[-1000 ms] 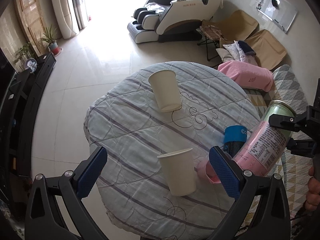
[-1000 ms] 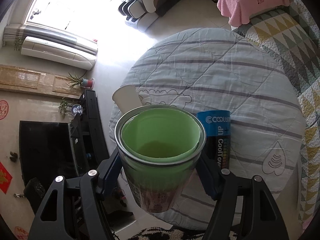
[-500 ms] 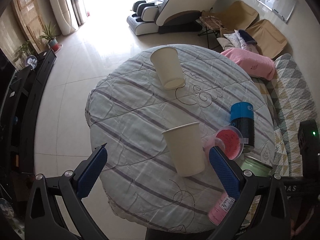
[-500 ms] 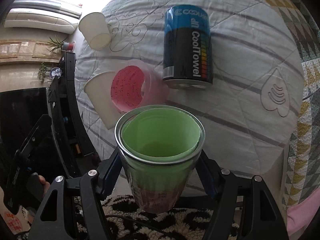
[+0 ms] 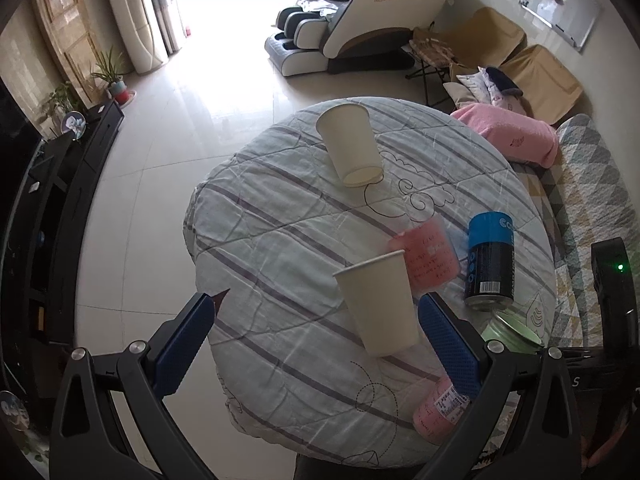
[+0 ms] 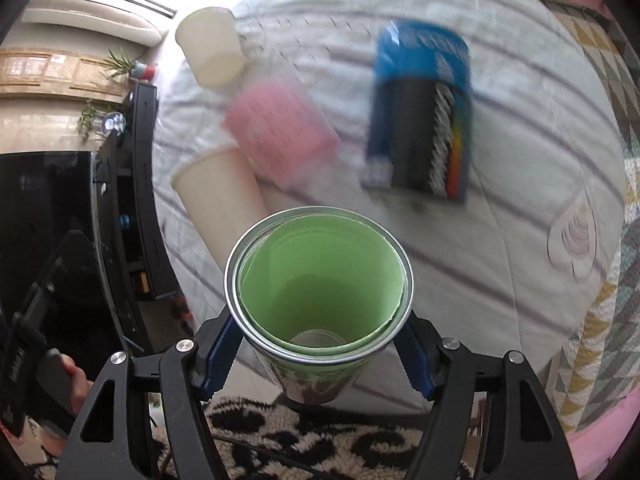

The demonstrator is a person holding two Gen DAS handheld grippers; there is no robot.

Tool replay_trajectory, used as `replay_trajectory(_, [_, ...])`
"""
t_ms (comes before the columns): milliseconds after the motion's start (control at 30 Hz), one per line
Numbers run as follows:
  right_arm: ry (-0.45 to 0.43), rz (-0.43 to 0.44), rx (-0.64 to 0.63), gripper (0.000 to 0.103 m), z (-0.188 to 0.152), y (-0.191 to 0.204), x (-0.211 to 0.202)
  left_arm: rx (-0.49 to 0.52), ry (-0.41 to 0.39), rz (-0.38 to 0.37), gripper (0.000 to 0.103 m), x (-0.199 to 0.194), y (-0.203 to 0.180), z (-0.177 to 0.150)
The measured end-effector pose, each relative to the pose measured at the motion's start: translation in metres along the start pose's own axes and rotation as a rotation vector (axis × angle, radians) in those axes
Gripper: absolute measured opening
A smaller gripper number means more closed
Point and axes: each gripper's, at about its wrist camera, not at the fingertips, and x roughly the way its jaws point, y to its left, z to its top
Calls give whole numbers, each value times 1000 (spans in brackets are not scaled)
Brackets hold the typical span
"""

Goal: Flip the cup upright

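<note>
My right gripper [image 6: 318, 354] is shut on a cup with a pink label and green inside [image 6: 320, 280], mouth up, at the near right edge of the round table [image 5: 280, 240]. The cup shows in the left wrist view [image 5: 508, 328] behind my right finger. My left gripper [image 5: 320, 332] is open and empty above the table's near edge. A white paper cup [image 5: 378, 304] [image 6: 216, 200] stands between its fingers. A second paper cup [image 5: 352, 144] [image 6: 212, 46] stands at the far side. A pink cup [image 5: 428, 256] [image 6: 280, 132] appears blurred mid-table.
A blue and black CoolTowel can [image 5: 490, 260] [image 6: 420, 116] stands on the right of the table. A pink cushion [image 5: 508, 136] lies on a patterned quilt to the right. A black TV cabinet [image 5: 60, 184] runs along the left. A black-and-white rug [image 6: 304, 440] lies below.
My right gripper has brought the green-lined cup lower and nearer the table's edge. The pink cup, lying on its side before, now looks blurred and in motion. My left gripper has pulled back slightly.
</note>
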Motion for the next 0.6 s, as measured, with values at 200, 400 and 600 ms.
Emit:
replay_trajectory(200, [34,-21,-40,71,-9,-11,7,11,30,8,103,-2,-21,-30])
replay_trajectory(400, [21,-14,-38,71,-5,-14,20,33,66,17,103,2,-37,-50])
replay_trajectory(600, [44,23,15,79,-7,-26,23,42,53,11,103,-4,-45,-52])
